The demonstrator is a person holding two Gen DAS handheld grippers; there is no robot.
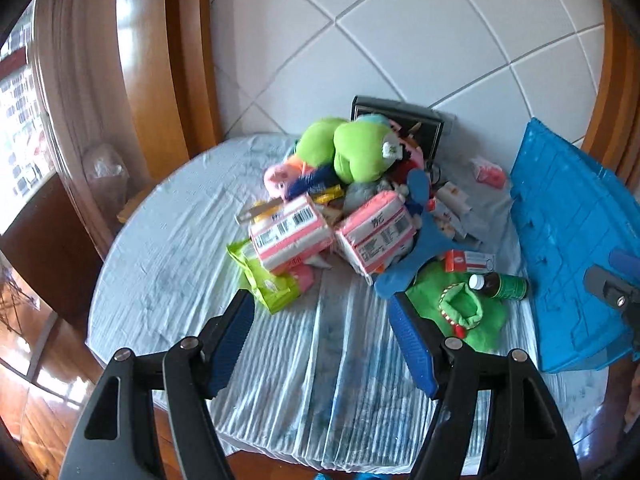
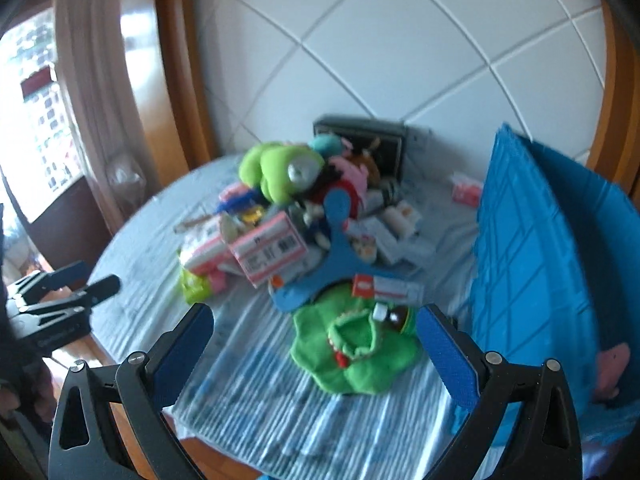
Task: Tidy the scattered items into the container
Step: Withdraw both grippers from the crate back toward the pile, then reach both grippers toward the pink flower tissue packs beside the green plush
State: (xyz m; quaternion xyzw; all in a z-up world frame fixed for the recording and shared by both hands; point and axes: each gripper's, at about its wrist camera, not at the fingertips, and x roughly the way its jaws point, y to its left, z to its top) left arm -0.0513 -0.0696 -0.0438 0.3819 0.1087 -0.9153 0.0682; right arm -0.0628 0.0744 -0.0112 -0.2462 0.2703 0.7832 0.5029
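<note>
Clearly nothing is held yet: the left gripper (image 1: 322,312) and the right gripper (image 2: 316,332) both hang over the table (image 1: 168,248) with jaws apart and empty. The heap (image 1: 352,208) lies mid-table; the blue container (image 1: 568,240) stands at its right edge. A careless grab could topple stacked items off the table, or the loose brown bottle (image 1: 500,285) could roll away. I count two pink tissue packs (image 1: 292,232), one green plush (image 1: 348,148), one bottle, one container.
</note>
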